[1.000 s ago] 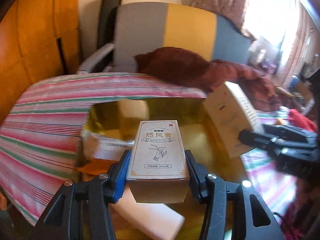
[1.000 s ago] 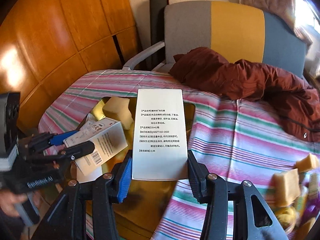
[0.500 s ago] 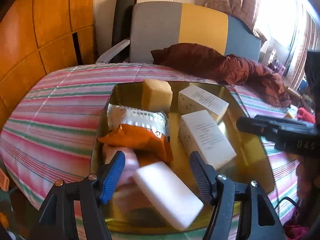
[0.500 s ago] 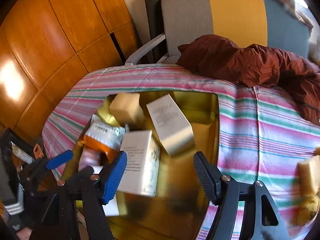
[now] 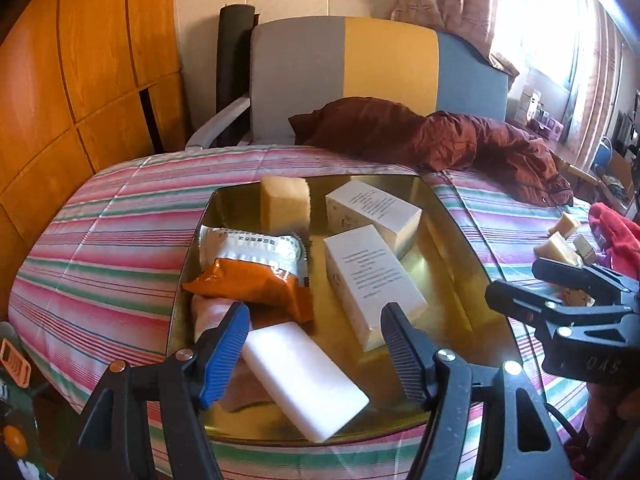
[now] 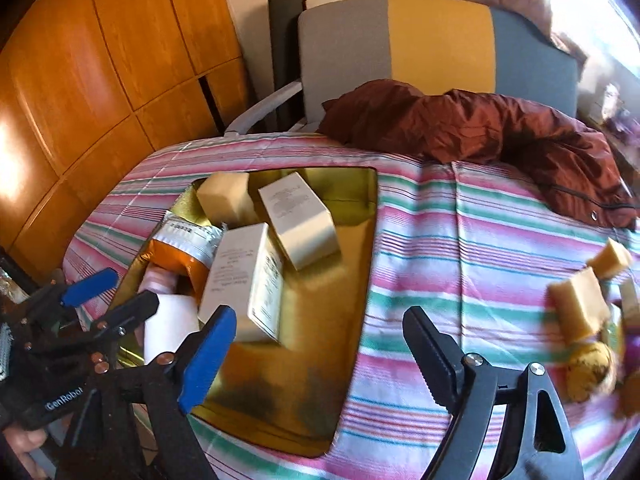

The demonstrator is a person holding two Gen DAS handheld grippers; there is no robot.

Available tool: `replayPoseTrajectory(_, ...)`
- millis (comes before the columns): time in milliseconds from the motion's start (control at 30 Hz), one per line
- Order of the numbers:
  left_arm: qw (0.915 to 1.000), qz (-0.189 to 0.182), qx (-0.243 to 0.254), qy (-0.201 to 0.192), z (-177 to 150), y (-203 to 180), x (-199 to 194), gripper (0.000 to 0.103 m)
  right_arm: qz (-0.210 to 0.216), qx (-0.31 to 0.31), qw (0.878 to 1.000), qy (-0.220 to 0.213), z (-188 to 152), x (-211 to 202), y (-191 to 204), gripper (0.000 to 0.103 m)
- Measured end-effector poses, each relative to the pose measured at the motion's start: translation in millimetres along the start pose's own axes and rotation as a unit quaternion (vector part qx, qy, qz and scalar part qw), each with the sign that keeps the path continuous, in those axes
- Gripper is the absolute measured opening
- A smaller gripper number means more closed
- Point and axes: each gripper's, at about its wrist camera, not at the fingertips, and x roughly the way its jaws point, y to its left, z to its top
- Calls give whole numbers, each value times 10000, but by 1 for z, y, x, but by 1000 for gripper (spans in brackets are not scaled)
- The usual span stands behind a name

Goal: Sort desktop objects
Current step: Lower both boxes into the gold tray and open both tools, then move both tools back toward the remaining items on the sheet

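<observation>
A gold tray (image 5: 452,272) lies on the striped cloth. In it are two white boxes (image 5: 372,280) (image 5: 374,210), a yellow sponge (image 5: 285,202), an orange and silver snack packet (image 5: 256,268) and a white block (image 5: 304,384). My left gripper (image 5: 314,316) hovers over the tray's near end, its jaws opening with nothing pressed between them. My right gripper (image 6: 318,316) hangs above the tray's right rim (image 6: 370,240), jaws opening and empty. From the right wrist, both boxes (image 6: 244,276) (image 6: 298,220) lie loose, and the left gripper (image 6: 116,294) shows at the left edge.
Several sponge cubes (image 6: 580,304) and a yellow lump (image 6: 592,368) lie on the cloth at the right. A maroon jacket (image 5: 440,140) drapes over the far edge before a grey, yellow and blue chair (image 5: 360,68). Wood panelling (image 5: 80,80) stands on the left.
A second ago each gripper was shut on a white box above the tray. Both boxes now lie in the tray, the jaws have spread wide, and both grippers have drawn back.
</observation>
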Motion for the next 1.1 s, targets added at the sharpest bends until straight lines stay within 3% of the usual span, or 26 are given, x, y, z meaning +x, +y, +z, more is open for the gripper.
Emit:
replayPoseTrajectory(500, 9994, -99, 328, -27, -6, -29, -8, 70, -583, 307, 9978, -96, -27, -20, -40, 87)
replayPoseTrajectory(1100, 9941, -396, 1009, -91, 2, -76, -10, 70, -1330, 990, 9860, -145, -47, -56, -117, 88)
